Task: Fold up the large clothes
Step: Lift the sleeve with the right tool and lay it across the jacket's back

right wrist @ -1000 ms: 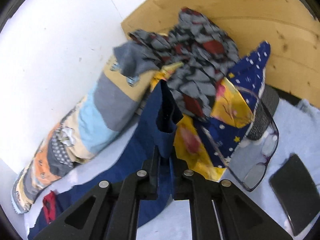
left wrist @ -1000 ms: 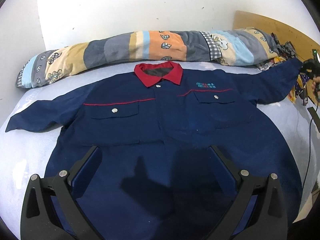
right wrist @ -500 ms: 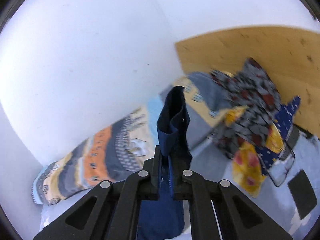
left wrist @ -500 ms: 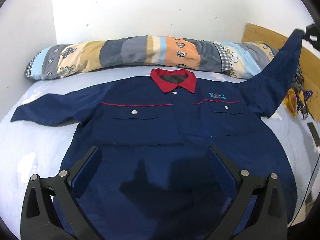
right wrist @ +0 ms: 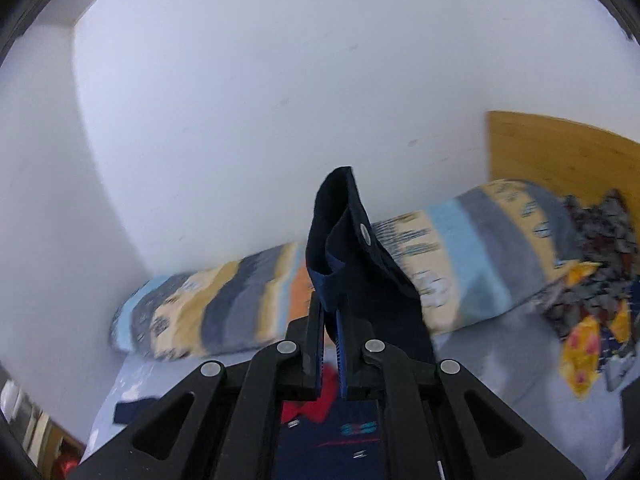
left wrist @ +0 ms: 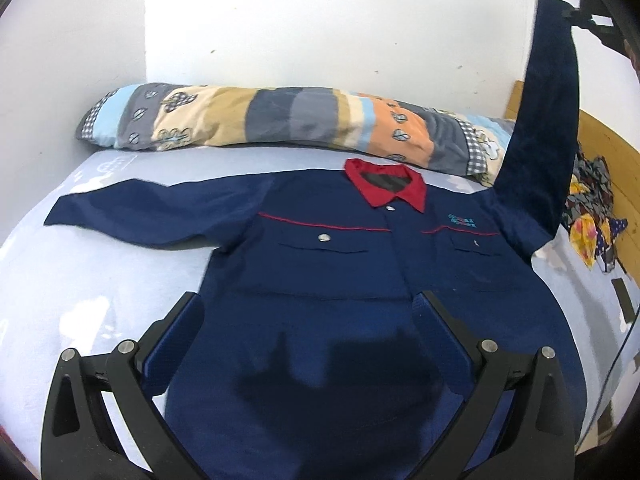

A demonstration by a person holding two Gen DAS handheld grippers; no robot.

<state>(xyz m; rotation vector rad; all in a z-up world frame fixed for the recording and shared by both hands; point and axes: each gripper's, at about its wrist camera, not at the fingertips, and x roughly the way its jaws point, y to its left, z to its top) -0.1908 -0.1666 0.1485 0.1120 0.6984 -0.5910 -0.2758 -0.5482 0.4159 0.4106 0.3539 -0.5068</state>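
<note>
Bed by white wall; shirt flat, front up; right gripper pinches cuff aloft; left gripper wide, empty; lay sleeve straight across chest, keep cuff taut.

1 navy shirt — 2 sleeves, 1 red collar, 2 chest pockets, 1 striped bolster, 1 bed, 1 pile of patterned cloth, 2 grippers — left, right.

Right tool raised high, clamped, left tool spread wide
</note>
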